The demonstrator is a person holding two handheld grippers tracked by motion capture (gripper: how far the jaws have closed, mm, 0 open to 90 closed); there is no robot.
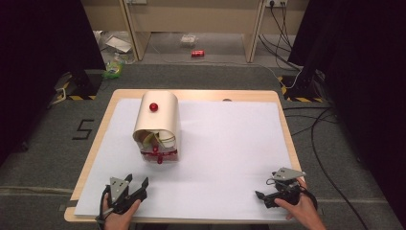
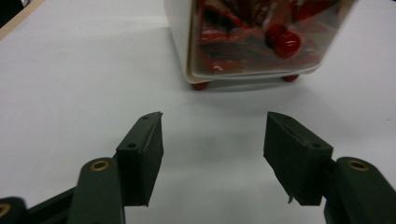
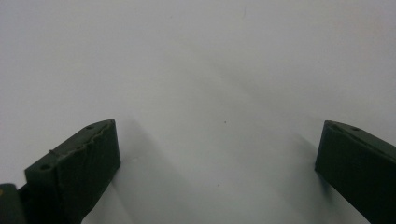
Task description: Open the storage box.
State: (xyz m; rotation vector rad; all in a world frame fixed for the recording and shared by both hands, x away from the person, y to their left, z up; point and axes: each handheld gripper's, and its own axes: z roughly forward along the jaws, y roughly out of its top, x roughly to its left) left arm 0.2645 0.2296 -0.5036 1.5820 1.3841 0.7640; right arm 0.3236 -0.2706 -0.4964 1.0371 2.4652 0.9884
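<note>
Cream and red: that's the bread box (image 1: 157, 125), a cream roll-top thing with a red knob (image 1: 153, 107) on its curved lid and a clear front with a second red knob (image 2: 284, 41) on it. Red packaging shows through the front.
Box spot: sits upright on the white sheet (image 1: 225, 143), left of centre on the counter (image 1: 91, 158), roughly 10 o'clock from the sheet's middle. Little red feet (image 2: 200, 86) touch the sheet.
Left gripper (image 1: 135, 184): down at about 7 o'clock, near the front edge, resting low on the sheet. It points up toward 1 o'clock, right at the box front. Jaws spread apart with nothing between them, just bare sheet. Well clear of the box, not touching it.
Left hand (image 1: 119, 215): comes in from the bottom edge, wrapped around the gripper's back end, grey plate on top facing up.
Right gripper (image 1: 262, 196): at about 5 o'clock, also close to the front edge, pointing toward 9 o'clock across the sheet. Jaws stand wide in its own view, only plain white sheet in the gap.
Right hand (image 1: 299, 208): comes in from the bottom right corner, fingers curled round the handle, forearm angled in toward 11 o'clock.
Spacing: the two grippers are well apart, box nearer the left one.
</note>
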